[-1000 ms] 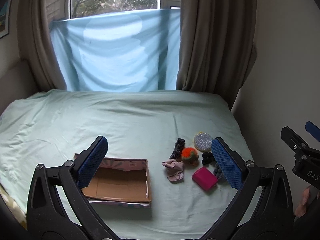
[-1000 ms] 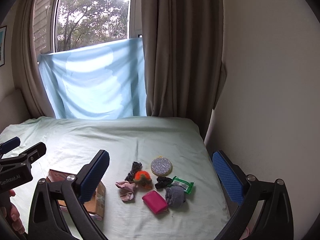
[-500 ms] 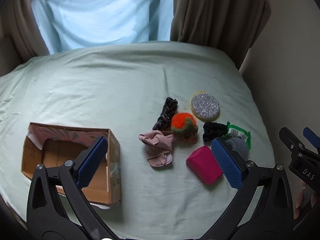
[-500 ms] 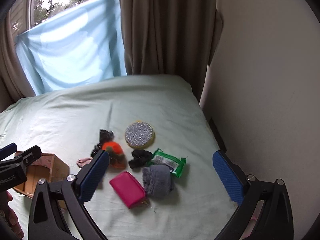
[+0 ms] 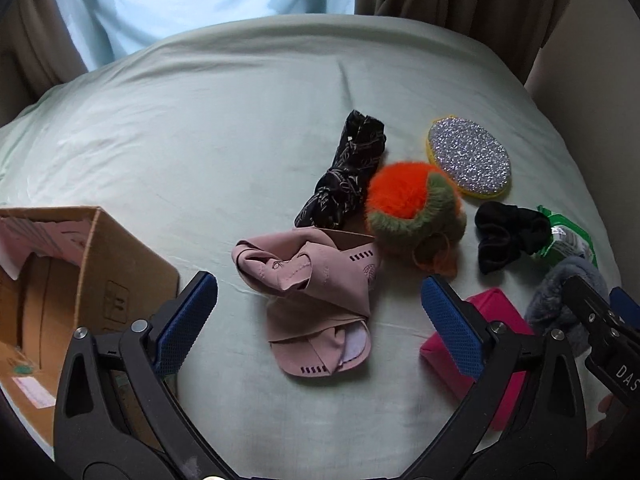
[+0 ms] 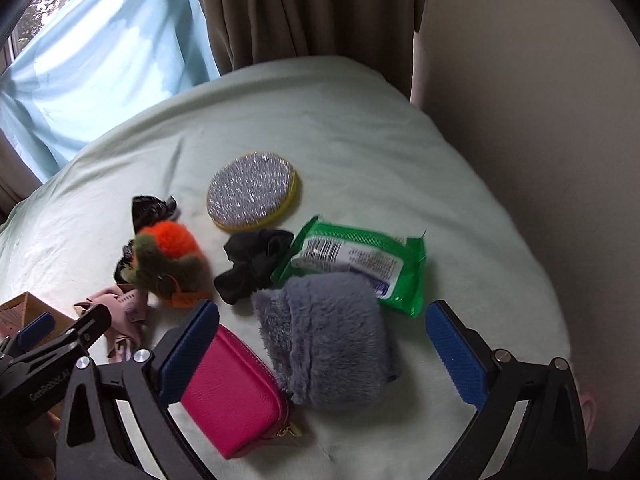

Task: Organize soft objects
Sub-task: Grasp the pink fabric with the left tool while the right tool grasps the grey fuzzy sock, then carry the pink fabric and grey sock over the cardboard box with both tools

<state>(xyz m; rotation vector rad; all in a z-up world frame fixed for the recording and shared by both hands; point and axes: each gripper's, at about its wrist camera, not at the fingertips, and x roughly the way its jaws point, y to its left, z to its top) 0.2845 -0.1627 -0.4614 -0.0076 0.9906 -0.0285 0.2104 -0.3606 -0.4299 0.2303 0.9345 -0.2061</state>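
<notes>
Left wrist view: the bed is filling the frame, the cardboard box sitting lower left, the pink cloth lying centre between the gaping left tongs. Right tongs are hanging wide apart around the grey fluffy pouch.

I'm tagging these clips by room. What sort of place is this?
Most likely a bedroom: the soft things lie on a bed covered with a pale green sheet, brown curtains hang behind it, and a window is partly covered by blue cloth.
</notes>
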